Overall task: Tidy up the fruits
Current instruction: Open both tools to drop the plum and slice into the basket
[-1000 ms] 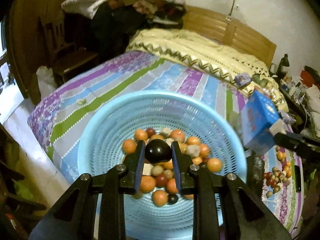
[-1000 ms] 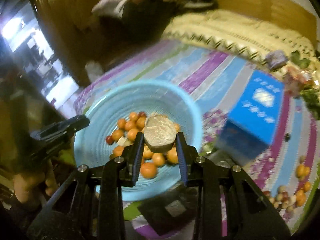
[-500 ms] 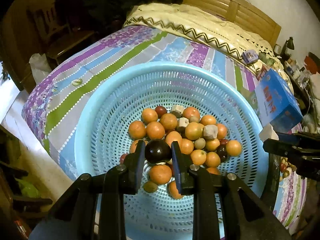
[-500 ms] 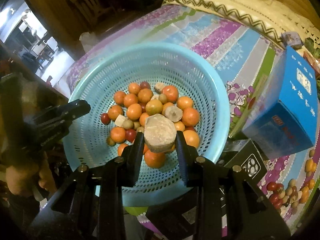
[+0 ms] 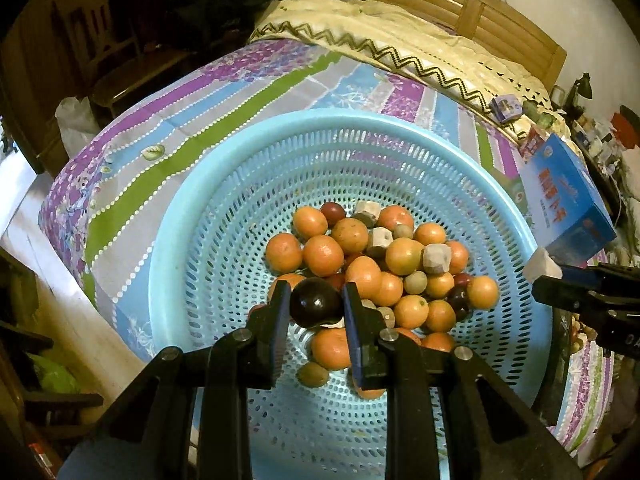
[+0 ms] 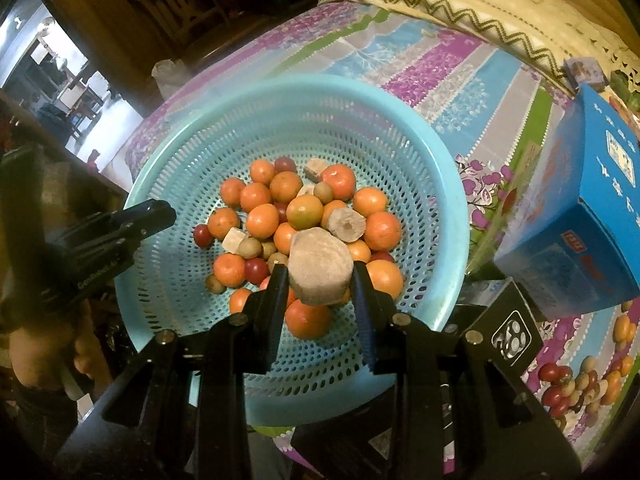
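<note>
Over blue basket (image 5: pixel 192 216) | left fingers (image 5: pixel 280 308) clamped on dark plum (image 5: pixel 316 307) | right fingers (image 6: pixel 278 292) clamped on beige chunk (image 6: pixel 320 266)

- The basket (image 5: pixel 192 216) lies on the bed (image 5: pixel 168 128), under and ahead of both pairs of fingers.
- The fruit pile (image 5: pixel 376 264) sits in the basket, just beyond the fingers (image 5: pixel 276 320).
- The box (image 6: pixel 588 216) stands right of the fingers (image 6: pixel 362 300), beside the basket.
- More fruits (image 6: pixel 580 384), seemingly on the bed, lie further right.
</note>
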